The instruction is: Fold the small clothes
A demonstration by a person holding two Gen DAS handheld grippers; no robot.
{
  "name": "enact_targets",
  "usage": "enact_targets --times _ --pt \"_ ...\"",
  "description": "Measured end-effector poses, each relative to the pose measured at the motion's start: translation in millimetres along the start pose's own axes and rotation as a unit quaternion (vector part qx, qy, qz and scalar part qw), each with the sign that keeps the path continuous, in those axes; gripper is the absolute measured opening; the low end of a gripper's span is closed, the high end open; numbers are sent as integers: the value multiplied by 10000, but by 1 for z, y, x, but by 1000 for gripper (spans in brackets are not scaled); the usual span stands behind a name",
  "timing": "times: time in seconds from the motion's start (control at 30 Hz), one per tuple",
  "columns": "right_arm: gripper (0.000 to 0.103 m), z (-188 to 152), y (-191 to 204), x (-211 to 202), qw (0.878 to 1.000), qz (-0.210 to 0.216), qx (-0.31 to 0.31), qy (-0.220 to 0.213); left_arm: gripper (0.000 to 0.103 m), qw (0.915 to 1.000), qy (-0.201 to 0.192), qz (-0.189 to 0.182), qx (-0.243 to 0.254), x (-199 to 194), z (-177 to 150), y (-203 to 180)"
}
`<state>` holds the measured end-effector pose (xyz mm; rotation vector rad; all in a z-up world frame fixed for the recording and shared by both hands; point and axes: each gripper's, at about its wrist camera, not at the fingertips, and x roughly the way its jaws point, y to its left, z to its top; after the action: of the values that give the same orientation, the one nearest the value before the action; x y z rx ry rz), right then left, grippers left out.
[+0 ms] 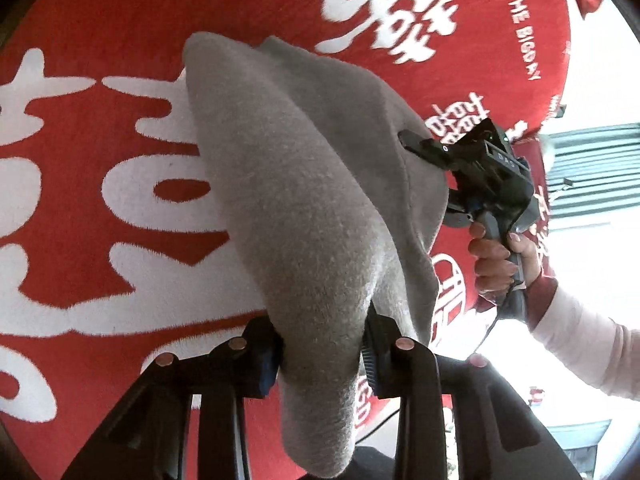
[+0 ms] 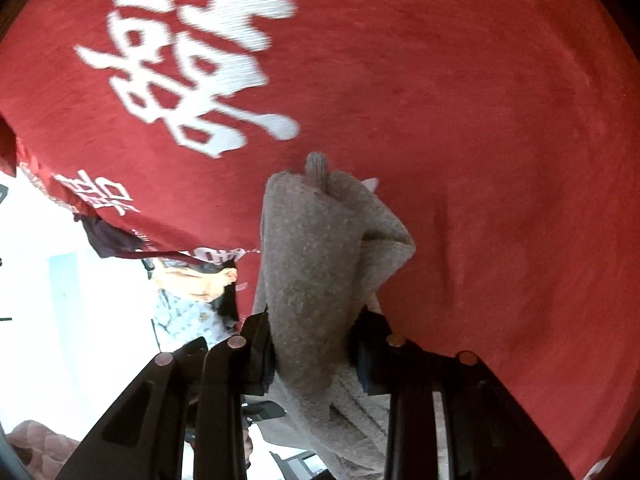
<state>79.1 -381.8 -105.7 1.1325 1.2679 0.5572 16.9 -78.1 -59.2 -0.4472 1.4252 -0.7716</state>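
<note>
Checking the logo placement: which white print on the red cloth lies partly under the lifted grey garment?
The big white characters left of the grey garment; the smaller print near the top edge lies clear.

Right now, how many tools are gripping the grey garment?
2. The left tool pinches one end of the grey garment at the frame bottom; the right tool clamps its far edge, above the red cloth.

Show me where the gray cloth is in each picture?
Left wrist view: gray cloth fills the middle, running from the left gripper up to the right gripper.
Right wrist view: bunched at lower centre.
Shared landmark: red blanket with white lettering.
</note>
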Motion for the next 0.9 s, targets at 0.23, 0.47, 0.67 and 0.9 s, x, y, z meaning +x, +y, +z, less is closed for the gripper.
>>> enact_targets --times 0.23,0.47,0.67,0.9 --pt "34 -42 27 3 9998 178 18 -89 35 9996 -213 -26 185 -53 -28 5" --pt "34 -99 41 52 9997 195 74 147 35 9992 -202 292 193 -102 -79 34" --pt "34 -112 36 116 9896 -1335 -365 400 38 9897 -76 1425 -110 -95 -122 83" --pt "46 -133 59 106 9616 -2585 -895 205 38 9780 -306 1971 -614 -123 -151 105"
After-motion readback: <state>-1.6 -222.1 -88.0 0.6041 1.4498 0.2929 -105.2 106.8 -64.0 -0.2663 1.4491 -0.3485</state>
